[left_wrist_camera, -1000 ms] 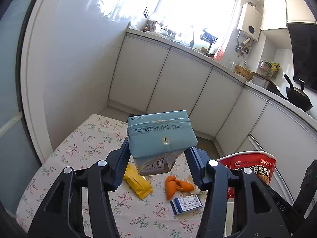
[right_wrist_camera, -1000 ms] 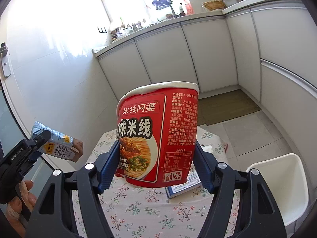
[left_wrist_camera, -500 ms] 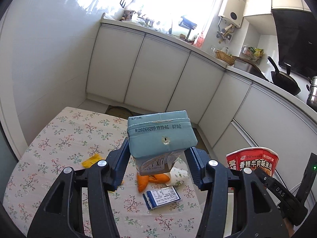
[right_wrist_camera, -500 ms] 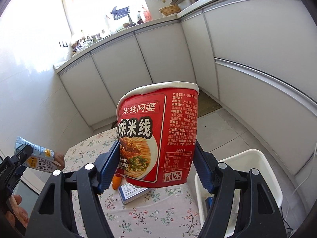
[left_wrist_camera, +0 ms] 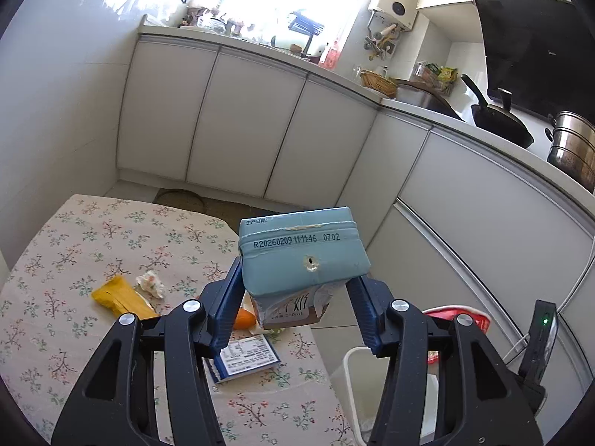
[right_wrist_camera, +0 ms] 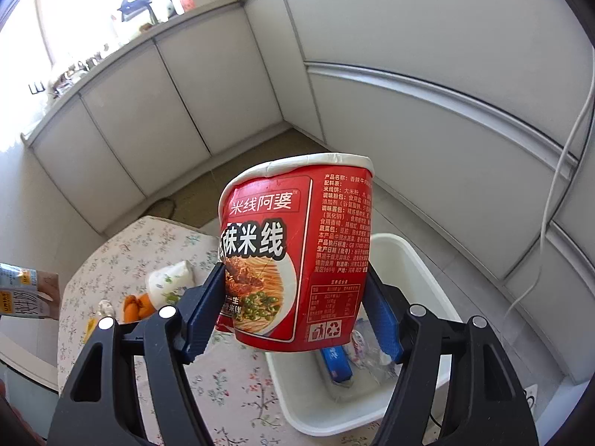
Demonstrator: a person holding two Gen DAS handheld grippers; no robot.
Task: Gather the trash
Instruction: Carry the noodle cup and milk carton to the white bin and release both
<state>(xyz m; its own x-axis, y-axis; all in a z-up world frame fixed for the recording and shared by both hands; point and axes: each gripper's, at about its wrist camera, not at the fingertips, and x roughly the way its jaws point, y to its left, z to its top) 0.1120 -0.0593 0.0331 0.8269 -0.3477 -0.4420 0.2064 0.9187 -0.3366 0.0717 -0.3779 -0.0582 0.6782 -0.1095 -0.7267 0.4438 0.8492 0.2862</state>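
- Your right gripper (right_wrist_camera: 295, 314) has its fingers closed on the red noodle cup (right_wrist_camera: 297, 252), gripped low on its sides, rim tipped away from you.
- The white bin (right_wrist_camera: 409, 260) sits directly below and just beyond that cup, beside the surface (right_wrist_camera: 111, 260). This hand is the nearer one, so judge it ready to drop first.
- The bin already holds a blue packet (right_wrist_camera: 336, 366) and some clear wrapping; there looks to be room for the cup.
- Your left gripper (left_wrist_camera: 293, 312) has its fingers clamped on the blue milk carton (left_wrist_camera: 301, 256), whose punctured top faces the camera. It hangs over the surface's edge, and the bin's rim (left_wrist_camera: 357, 353) lies to its lower right.
- Left on the floral cloth: a yellow wrapper (left_wrist_camera: 115, 295), a crumpled tissue (left_wrist_camera: 150, 283), an orange scrap (left_wrist_camera: 243, 317) and a blue-and-white packet (left_wrist_camera: 245, 355).
- Watch the left hand's path: the right gripper and cup sit between the carton and the bin.
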